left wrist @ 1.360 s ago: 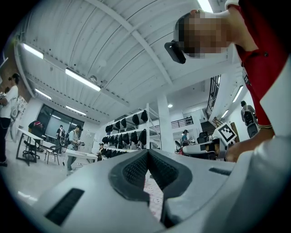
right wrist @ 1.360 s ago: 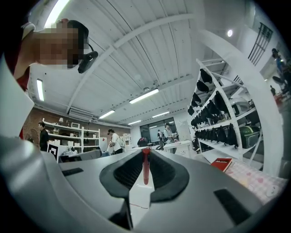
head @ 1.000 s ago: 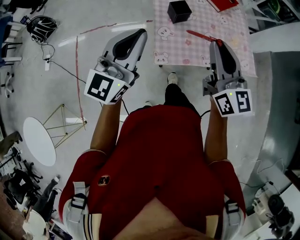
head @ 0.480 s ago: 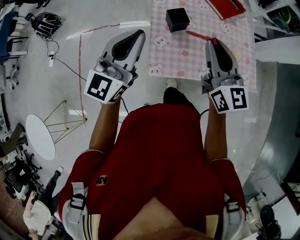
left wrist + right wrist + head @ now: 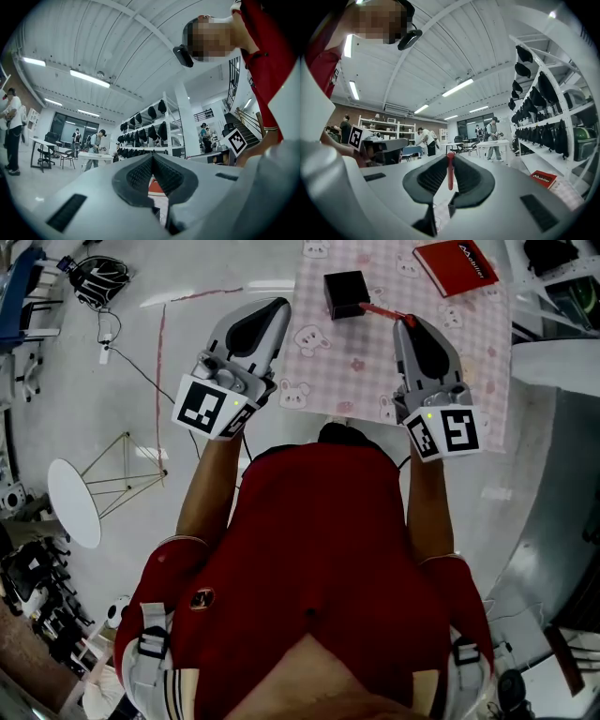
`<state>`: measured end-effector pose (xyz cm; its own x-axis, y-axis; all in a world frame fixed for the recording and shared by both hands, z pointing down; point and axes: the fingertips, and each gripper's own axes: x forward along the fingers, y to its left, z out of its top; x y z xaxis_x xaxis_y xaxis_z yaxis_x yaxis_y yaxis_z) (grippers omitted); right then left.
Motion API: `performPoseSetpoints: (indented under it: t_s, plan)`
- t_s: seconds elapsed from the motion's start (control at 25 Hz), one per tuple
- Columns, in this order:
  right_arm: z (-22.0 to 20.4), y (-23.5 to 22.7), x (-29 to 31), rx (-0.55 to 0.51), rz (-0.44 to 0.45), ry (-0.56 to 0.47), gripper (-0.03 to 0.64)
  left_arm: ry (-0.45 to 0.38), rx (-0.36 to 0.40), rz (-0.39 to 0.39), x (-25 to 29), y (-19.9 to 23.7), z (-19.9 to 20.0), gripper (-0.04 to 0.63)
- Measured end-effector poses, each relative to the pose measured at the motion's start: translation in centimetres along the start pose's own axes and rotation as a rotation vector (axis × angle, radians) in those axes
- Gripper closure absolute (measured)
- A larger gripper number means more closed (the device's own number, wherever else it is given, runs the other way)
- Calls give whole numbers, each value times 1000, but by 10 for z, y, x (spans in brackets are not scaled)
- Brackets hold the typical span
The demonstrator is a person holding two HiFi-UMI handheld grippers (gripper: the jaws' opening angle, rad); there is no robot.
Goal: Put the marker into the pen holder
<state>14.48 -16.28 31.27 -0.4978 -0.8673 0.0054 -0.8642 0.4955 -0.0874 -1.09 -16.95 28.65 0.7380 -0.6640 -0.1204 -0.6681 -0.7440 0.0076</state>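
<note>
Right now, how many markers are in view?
1. The red marker is clamped in the right gripper, its far end near the black pen holder. More could be hidden inside the holder.

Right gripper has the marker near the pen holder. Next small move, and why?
Probably raise the right gripper's rear so the marker tips down over the pen holder's opening. The fingers are shut on the marker, which lies near level with its free end at the holder's edge, not yet inside.

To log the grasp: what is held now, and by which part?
The right gripper holds the marker near one end; the left gripper holds nothing.
</note>
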Motion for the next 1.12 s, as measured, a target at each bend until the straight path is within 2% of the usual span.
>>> performPoseSetpoints:
  t_s: [0.36, 0.56, 0.72, 0.92, 1.12]
  plan:
    - [-22, -23, 22, -19, 65, 45, 572, -9, -34, 45, 28, -2, -11, 589]
    - [-35, -30, 34, -24, 72, 64, 572, 35, -29, 67, 33, 3, -26, 589]
    - [-44, -30, 46, -29, 63, 82, 572, 11, -42, 54, 38, 10, -23, 589]
    - [-61, -30, 58, -47, 31, 114, 572, 65, -30, 43, 38, 22, -39, 589]
    - [-86, -37, 68, -36, -4, 160, 572, 70, -56, 22, 43, 30, -47, 589]
